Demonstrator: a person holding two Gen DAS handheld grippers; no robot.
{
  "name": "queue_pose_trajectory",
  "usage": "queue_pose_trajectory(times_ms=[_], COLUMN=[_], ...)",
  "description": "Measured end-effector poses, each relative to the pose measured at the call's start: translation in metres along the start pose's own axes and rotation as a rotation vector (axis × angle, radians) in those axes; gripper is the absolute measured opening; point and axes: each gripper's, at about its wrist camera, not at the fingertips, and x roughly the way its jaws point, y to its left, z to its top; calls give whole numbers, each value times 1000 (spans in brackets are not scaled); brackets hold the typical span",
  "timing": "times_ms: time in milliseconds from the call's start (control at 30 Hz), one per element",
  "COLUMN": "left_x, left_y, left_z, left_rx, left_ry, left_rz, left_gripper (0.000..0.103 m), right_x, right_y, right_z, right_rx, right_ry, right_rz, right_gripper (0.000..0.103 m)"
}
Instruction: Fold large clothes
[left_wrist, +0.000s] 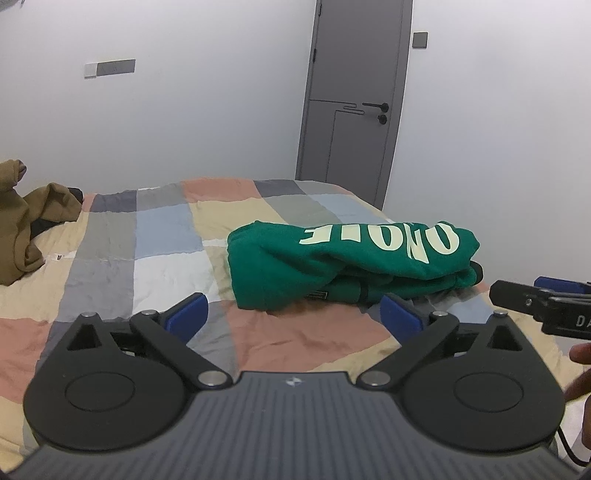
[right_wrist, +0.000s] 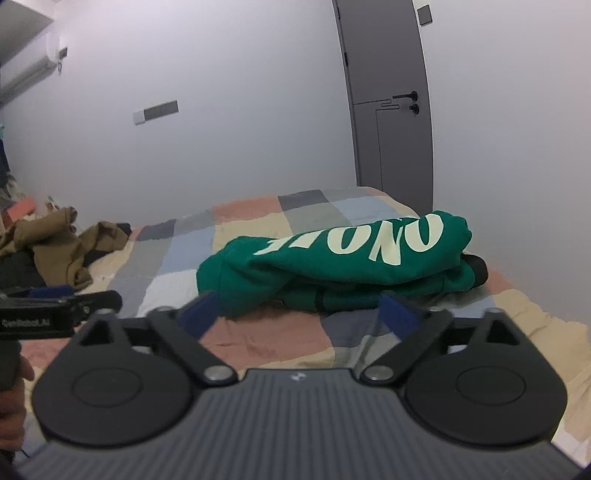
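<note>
A green sweatshirt (left_wrist: 343, 266) with pale lettering lies folded in a bundle on the checkered bedspread (left_wrist: 155, 236); it also shows in the right wrist view (right_wrist: 332, 266). My left gripper (left_wrist: 293, 314) is open and empty, just short of the bundle's near edge. My right gripper (right_wrist: 301, 310) is open and empty, its fingertips close to the bundle's near side. The right gripper also shows at the right edge of the left wrist view (left_wrist: 543, 302), and the left gripper at the left edge of the right wrist view (right_wrist: 59, 306).
A crumpled brown garment (left_wrist: 26, 221) lies at the bed's far left, also in the right wrist view (right_wrist: 59, 243). A grey door (left_wrist: 354, 92) stands behind the bed in a white wall. The bed's right edge (right_wrist: 554, 314) is near the bundle.
</note>
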Motion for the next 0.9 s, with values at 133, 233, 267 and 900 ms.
queue_pose_trajectory(times_ms=[133, 233, 267, 900], left_x=[-2, -4, -5, -19], left_y=[-1, -2, -2, -1], left_z=[0, 0, 0, 0], left_rx=[5, 0, 3, 4], left_ry=[-9, -17, -22, -24], left_rz=[11, 14, 17, 32], left_gripper=[103, 103, 103, 103], right_x=[-3, -5, -6, -15], right_y=[0, 2, 2, 11], right_z=[2, 4, 4, 4], right_rx=[1, -4, -5, -27], right_ry=[-12, -21, -22, -9], right_rz=[-19, -26, -27, -27], right_gripper=[103, 103, 103, 103])
